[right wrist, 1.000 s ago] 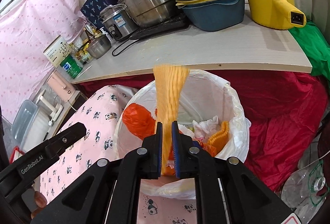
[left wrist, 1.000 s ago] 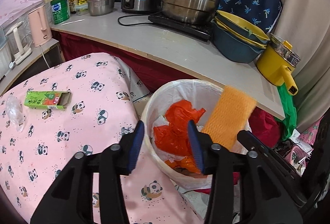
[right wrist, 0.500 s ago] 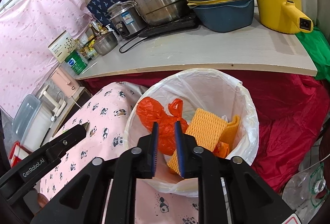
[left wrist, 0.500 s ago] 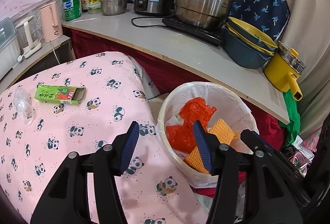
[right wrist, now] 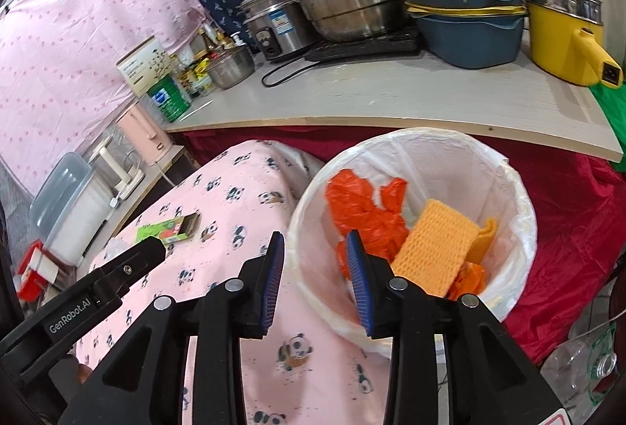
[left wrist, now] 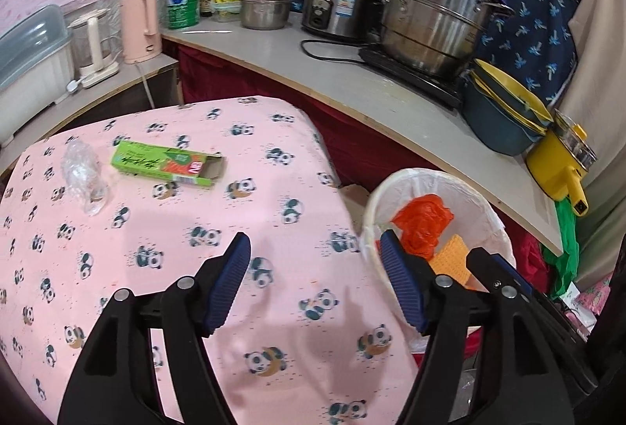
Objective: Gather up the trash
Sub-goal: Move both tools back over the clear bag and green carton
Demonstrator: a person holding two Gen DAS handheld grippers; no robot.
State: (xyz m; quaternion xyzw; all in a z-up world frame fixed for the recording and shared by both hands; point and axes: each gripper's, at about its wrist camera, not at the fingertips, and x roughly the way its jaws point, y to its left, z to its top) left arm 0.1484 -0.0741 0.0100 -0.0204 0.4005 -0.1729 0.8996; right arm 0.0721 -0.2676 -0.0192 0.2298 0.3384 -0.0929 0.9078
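Note:
A white-lined trash bin [right wrist: 512,190] stands beside the pink panda-print table [left wrist: 156,221]. It holds an orange plastic bag [right wrist: 360,206] and an orange waffle cloth [right wrist: 438,249]; the bin also shows in the left wrist view [left wrist: 493,213]. A green carton [left wrist: 164,162] with an open end and a crumpled clear plastic wrap [left wrist: 82,174] lie on the table's far left. My left gripper [left wrist: 313,268] is open and empty above the table's right edge. My right gripper [right wrist: 315,268] is open and empty at the bin's near-left rim. The carton shows small in the right wrist view [right wrist: 168,229].
A grey counter [left wrist: 313,72] behind carries a large steel pot [left wrist: 434,26], a rice cooker [left wrist: 336,6], stacked blue and yellow bowls [left wrist: 504,112] and a yellow pot [left wrist: 563,162]. A pink kettle [left wrist: 141,26] stands on a lower shelf at the left. Red cloth [right wrist: 567,229] drapes under the counter.
My right gripper opened and released the orange waffle cloth, which now lies in the bin. Both grippers swung left toward the table; the left jaws spread wider.

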